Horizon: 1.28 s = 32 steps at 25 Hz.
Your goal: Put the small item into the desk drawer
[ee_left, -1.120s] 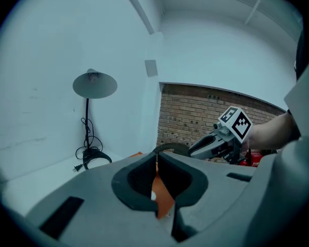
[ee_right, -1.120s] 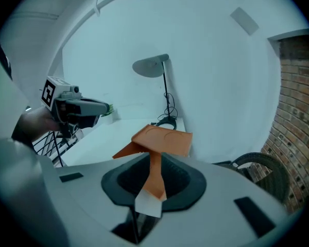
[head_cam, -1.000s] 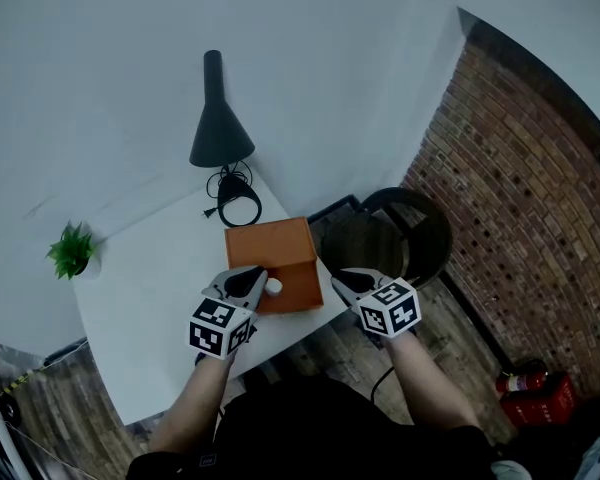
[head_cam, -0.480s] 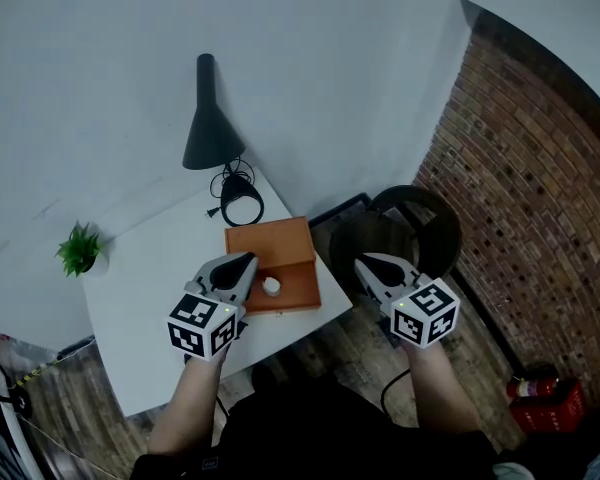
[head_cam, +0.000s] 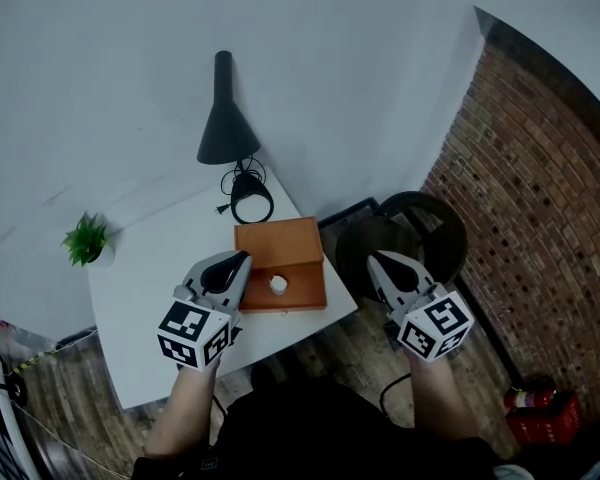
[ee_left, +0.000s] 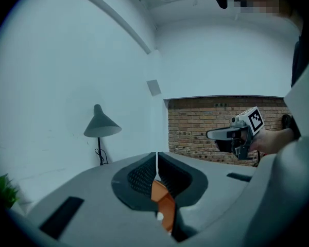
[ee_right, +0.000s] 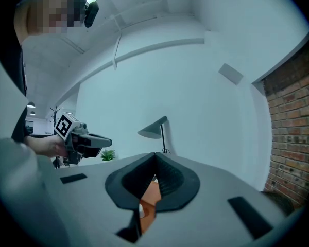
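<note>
An orange desk drawer box [head_cam: 278, 246] stands on the white table [head_cam: 150, 268], its drawer pulled out towards me. A small white item [head_cam: 278, 285] lies in the drawer. My left gripper [head_cam: 241, 261] hangs above the table just left of the drawer, shut and empty [ee_left: 156, 153]. My right gripper [head_cam: 374, 260] is held off the table's right edge, apart from the box; its jaws have just been closing and are shut with nothing between them [ee_right: 155, 154]. The orange box shows below both jaw pairs [ee_left: 166, 206] [ee_right: 151, 195].
A dark cone lamp [head_cam: 225, 118] and a coiled black cable [head_cam: 248, 203] sit at the table's back. A small green plant [head_cam: 87, 240] is at the left corner. A round black bin [head_cam: 405, 240] stands on the floor right of the table, by a brick wall [head_cam: 520, 198].
Both grippers have risen and drawn back from the drawer. The left tips were beside the white item; they are now clear of it. The item stays in the drawer.
</note>
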Each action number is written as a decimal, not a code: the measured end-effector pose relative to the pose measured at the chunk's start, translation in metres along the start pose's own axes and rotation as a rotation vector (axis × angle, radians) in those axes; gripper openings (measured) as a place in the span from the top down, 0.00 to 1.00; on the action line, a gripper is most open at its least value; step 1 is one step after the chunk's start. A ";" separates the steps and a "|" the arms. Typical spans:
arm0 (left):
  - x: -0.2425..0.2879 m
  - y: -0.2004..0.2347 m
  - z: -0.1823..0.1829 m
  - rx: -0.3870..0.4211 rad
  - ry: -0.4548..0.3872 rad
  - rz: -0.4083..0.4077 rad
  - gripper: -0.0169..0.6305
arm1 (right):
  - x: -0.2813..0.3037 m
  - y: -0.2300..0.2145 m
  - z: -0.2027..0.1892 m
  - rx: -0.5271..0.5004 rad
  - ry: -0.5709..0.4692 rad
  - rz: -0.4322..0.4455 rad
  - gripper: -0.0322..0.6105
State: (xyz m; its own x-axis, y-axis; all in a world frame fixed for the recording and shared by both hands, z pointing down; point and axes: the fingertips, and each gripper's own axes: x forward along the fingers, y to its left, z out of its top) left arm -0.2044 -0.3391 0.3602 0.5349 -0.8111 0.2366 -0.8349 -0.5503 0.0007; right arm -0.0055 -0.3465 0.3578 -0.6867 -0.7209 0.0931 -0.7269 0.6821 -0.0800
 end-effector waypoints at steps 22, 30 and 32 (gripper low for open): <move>0.044 0.026 -0.031 0.010 -0.026 0.064 0.94 | 0.013 -0.030 0.010 -0.102 -0.183 -0.219 0.95; 0.045 0.031 -0.035 0.017 -0.017 0.072 0.94 | 0.036 -0.022 0.003 -0.059 -0.181 -0.200 0.95; 0.044 0.033 -0.039 0.012 -0.014 0.071 0.94 | 0.041 -0.020 -0.002 -0.059 -0.169 -0.198 0.95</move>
State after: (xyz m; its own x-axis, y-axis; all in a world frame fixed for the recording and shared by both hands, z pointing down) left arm -0.2133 -0.3849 0.4088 0.4761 -0.8508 0.2224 -0.8693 -0.4935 -0.0272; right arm -0.0194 -0.3894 0.3656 -0.5265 -0.8476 -0.0659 -0.8487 0.5285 -0.0177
